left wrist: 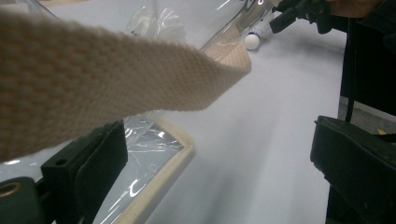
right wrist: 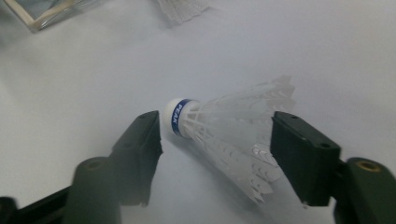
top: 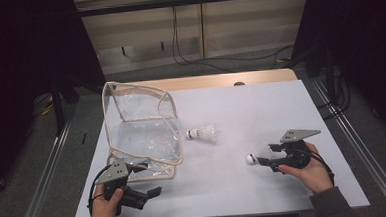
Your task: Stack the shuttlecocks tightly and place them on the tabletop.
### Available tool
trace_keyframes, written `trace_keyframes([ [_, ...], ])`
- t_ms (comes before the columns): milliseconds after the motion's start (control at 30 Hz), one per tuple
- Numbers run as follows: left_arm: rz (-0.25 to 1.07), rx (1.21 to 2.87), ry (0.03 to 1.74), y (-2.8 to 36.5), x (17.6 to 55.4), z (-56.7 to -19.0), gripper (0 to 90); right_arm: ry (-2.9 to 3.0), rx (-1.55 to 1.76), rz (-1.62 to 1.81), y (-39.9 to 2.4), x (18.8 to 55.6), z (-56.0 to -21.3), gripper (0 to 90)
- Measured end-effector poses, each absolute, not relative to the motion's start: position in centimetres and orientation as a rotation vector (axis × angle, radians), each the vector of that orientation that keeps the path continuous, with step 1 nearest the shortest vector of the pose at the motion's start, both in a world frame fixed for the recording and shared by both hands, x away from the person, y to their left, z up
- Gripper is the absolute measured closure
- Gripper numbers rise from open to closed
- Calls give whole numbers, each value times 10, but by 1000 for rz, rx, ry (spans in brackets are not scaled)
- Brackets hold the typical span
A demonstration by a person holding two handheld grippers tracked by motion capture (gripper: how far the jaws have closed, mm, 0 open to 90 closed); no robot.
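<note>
Your right gripper (right wrist: pixel 215 135) has its jaws spread around the near shuttlecock (right wrist: pixel 233 135), not yet pressing; squeeze gently on the feathers, not the cork.

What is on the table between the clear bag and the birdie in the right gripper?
In the high view, another shuttlecock lies on its side between the clear bag and the shuttlecock at the right gripper.
</note>
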State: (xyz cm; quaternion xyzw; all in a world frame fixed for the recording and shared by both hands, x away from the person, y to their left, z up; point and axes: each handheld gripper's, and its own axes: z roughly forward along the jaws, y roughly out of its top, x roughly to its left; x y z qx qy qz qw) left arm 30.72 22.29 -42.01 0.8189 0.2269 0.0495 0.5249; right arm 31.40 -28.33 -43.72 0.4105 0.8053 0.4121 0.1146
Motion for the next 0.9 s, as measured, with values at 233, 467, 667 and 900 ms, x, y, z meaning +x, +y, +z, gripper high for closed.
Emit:
trace_keyframes([
  [233,117,1955,546,222,307,-420,39,2395,1179,1201,-282,314,-438,495],
  [467,116,1955,547,222,307,-420,39,2434,1144,1183,-282,314,-441,626],
  [667,117,1957,544,223,307,-420,39,2468,1111,1176,-280,314,-443,737],
  [900,117,1957,544,223,307,-420,39,2508,1071,1189,-278,313,-444,847],
])
